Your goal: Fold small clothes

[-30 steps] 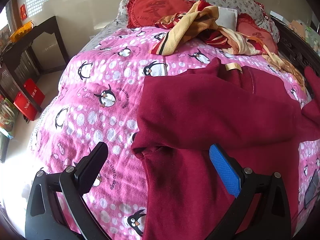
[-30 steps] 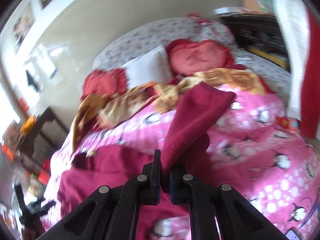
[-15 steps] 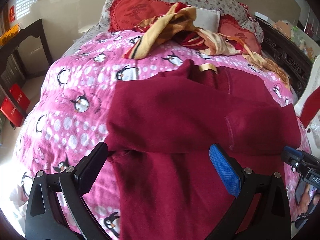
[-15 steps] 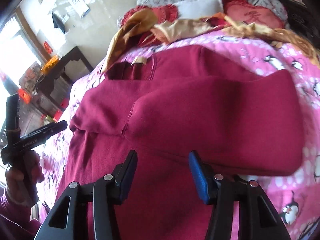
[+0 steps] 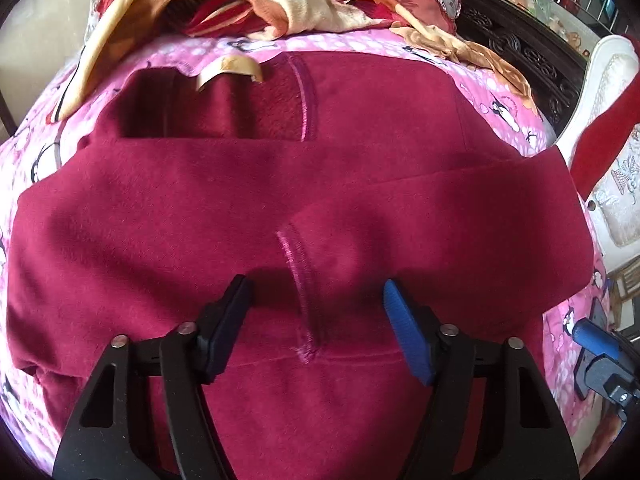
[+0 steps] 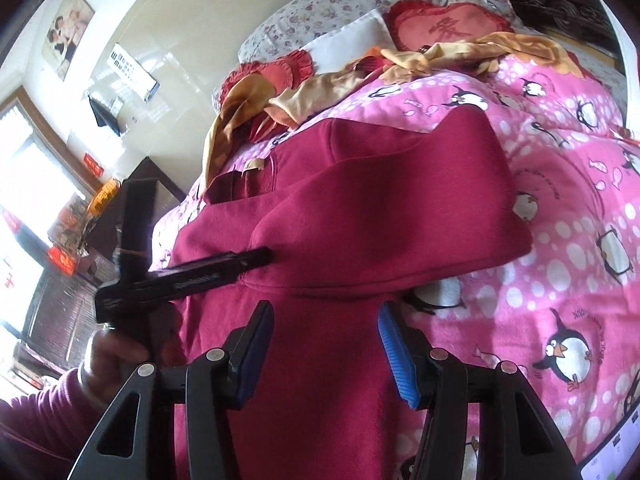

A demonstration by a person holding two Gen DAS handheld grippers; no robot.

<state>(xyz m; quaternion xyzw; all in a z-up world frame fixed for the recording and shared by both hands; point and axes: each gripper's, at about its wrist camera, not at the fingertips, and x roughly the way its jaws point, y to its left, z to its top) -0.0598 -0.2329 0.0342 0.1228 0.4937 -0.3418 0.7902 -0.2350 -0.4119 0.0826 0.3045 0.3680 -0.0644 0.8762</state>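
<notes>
A dark red fleece top point(image 5: 280, 200) lies spread on a pink penguin bedspread point(image 6: 580, 240), both sleeves folded across its body. Its neck label point(image 5: 228, 70) points to the far side. My left gripper point(image 5: 316, 308) is open and empty, low over the middle of the folded sleeves, with a sleeve cuff seam point(image 5: 298, 280) between the jaws. My right gripper point(image 6: 326, 340) is open and empty over the top's point(image 6: 360, 208) lower right part. The left gripper also shows in the right wrist view point(image 6: 256, 258), touching the sleeve fold.
Yellow and red cloths point(image 5: 280, 4) and red cushions point(image 6: 444, 26) lie heaped at the head of the bed. A dark carved bed frame point(image 5: 520, 40) and a white chair point(image 5: 612, 100) stand at the right. A dark side table point(image 6: 140, 200) stands at the left.
The right gripper let go of the sleeve it carried across, opened and drew back toward the hem. The left gripper moved forward over the middle of the top.
</notes>
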